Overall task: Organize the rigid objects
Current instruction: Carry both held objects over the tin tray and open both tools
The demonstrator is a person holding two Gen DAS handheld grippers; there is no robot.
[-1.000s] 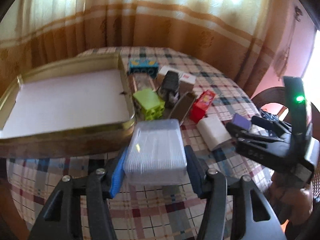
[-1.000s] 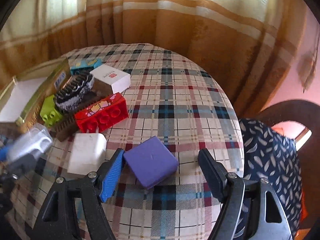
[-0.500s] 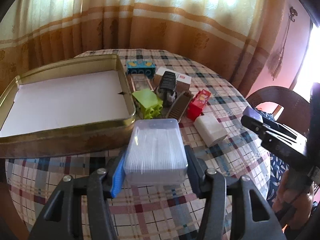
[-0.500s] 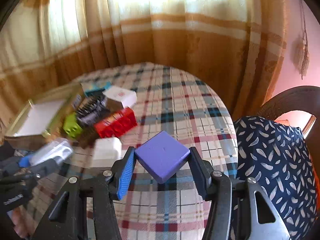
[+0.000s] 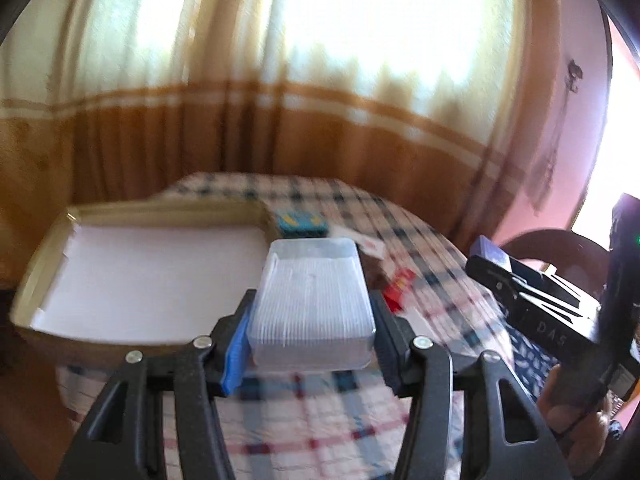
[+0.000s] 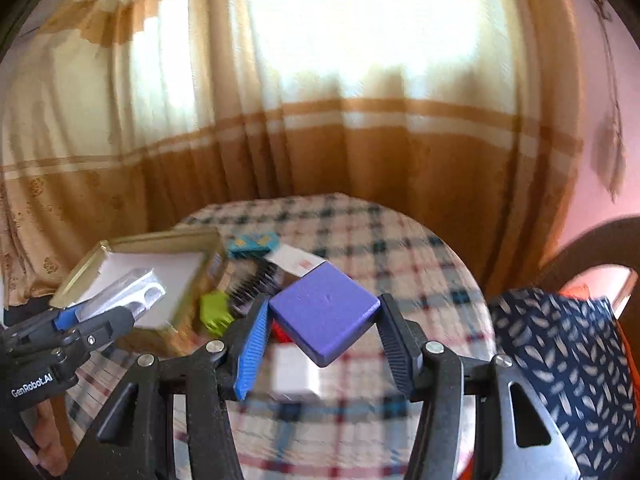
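While the left wrist view is blurring with movement, the left gripper [image 5: 310,344] is clamping a clear ribbed plastic box [image 5: 314,304] between its pads, jaws partly closed onto its long sides. The box is riding in the air above the plaid tablecloth [image 5: 320,420], just in front of the gold tray [image 5: 40,312], whose white lining is lying bare. To the right, the right gripper [image 5: 496,264] is showing side-on with a purple corner poking from it.

In the right wrist view, the right gripper [image 6: 320,336] is squeezing a purple square block [image 6: 324,312] corner to corner, jaws about a third open and pressing on it. The block is hanging above the table, with a white block [image 6: 296,376], a red brick [image 6: 280,332], a green brick [image 6: 214,312] and a dark comb [image 6: 256,284] lying below and behind it. The left gripper [image 6: 120,312] is carrying the clear box beside the tray [image 6: 160,240].

The step in hand looks like the carry: both pieces lifted, neither yet placed. The next move probably calls for bringing each one over the tray's rim, lowering it flat onto the lining, then releasing.
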